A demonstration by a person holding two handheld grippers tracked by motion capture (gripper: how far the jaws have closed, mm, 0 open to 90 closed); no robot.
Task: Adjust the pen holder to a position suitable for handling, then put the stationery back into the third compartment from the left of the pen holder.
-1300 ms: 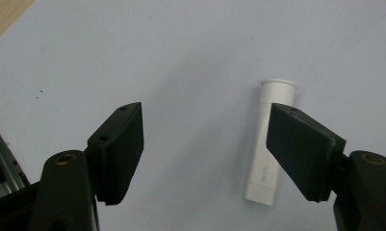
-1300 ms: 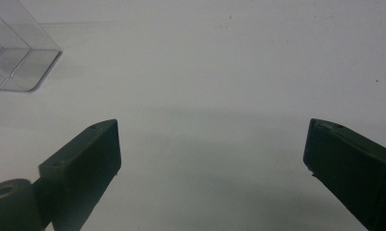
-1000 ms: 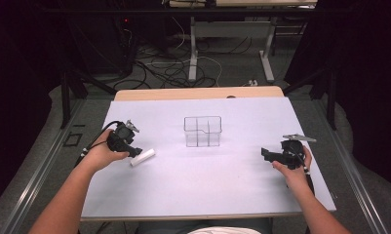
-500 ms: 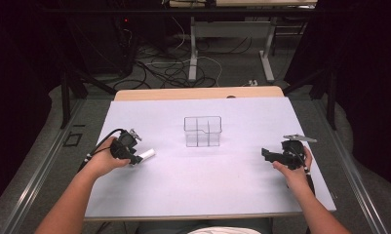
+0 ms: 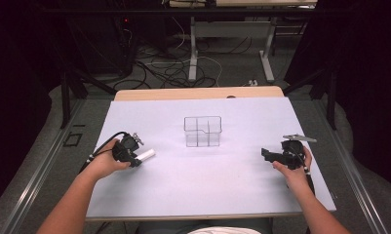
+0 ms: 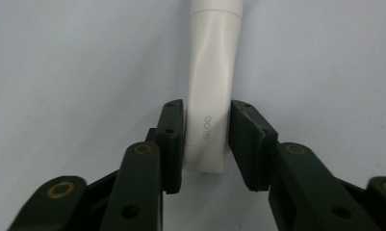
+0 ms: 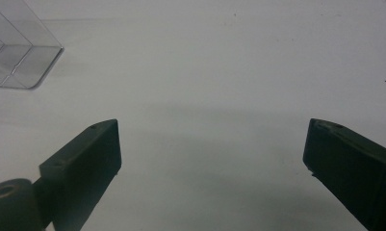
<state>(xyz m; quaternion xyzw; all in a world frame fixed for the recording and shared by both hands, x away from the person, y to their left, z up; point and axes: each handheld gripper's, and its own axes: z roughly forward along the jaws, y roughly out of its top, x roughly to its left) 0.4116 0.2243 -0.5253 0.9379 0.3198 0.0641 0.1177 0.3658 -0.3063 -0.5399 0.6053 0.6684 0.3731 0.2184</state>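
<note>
At the tabletop's [image 5: 242, 195] left, left tongs [image 6: 206, 139] now clamp the white tube [image 6: 212, 91], drawn nearer; right tongs [image 7: 212, 154] wait apart, pickup secured.

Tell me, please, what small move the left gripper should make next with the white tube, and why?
Probably lift the white tube slightly off the table. In the left gripper view, the left gripper has its jaws pressed against both sides of the tube's flat end, so the grip looks set, while the tube lies flat on the table. The clear divided box stands apart, farther toward the middle.
</note>
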